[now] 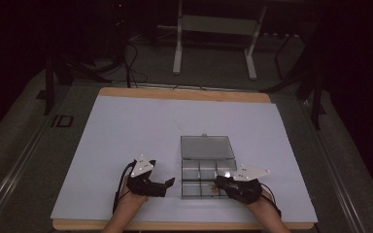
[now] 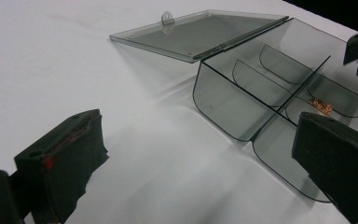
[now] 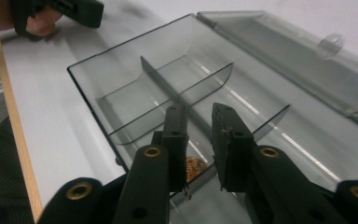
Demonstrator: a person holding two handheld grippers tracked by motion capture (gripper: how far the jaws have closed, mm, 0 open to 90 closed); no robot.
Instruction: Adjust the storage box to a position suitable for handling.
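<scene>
Table (image 1: 126, 126): a white sheet is covering it, a wooden edge showing front and back.
Compartment box (image 1: 208, 167): a clear smoked-plastic organiser is sitting near the front edge, its lid (image 1: 207, 147) lying open and flat behind it.
Left gripper (image 2: 191, 154): it is hovering just beside the box's left wall, jaws spread wide and empty (well placed to steady the box, I judge).
Right gripper (image 3: 200, 135): it is reaching over a front compartment, jaws narrowly parted, gripping nothing.
Coppery piece (image 3: 195, 168): a small orange-brown item is lying on that compartment's floor, just below the right jaws.
Advice: probably lowering straight between the dividers, closing only once the tips straddle the piece.
</scene>
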